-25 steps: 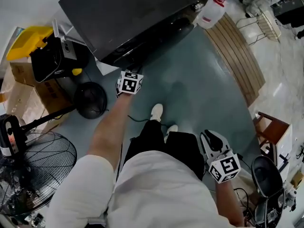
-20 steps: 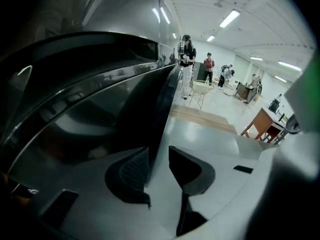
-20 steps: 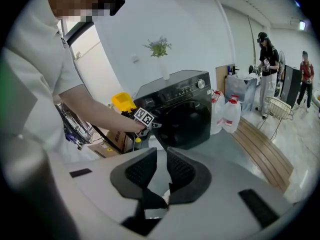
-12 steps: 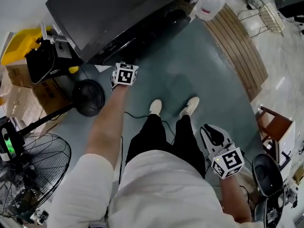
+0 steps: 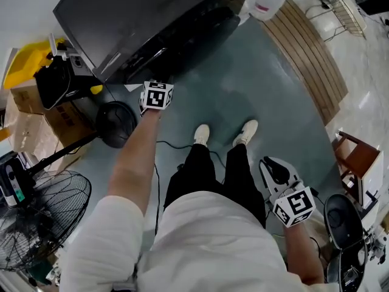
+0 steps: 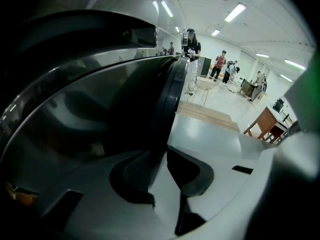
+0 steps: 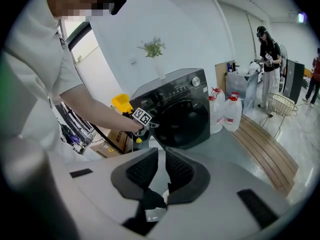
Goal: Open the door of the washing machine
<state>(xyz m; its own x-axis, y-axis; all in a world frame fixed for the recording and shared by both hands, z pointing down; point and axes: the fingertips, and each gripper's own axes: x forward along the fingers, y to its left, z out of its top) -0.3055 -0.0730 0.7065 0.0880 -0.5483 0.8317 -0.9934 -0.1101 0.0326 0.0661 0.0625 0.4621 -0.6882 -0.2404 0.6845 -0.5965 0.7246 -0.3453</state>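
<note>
No text is readable: print on the washing machine (image 7: pixel 180 114) panel and the jugs' (image 7: pixel 232 113) red labels is too small.

I see a glossy black washing machine (image 7: pixel 182 111), teal-grey floor (image 5: pixel 267 84) before it, a yellow bin (image 7: pixel 121 102) at its left, black-and-white square markers on my left gripper (image 7: pixel 149 124).
</note>
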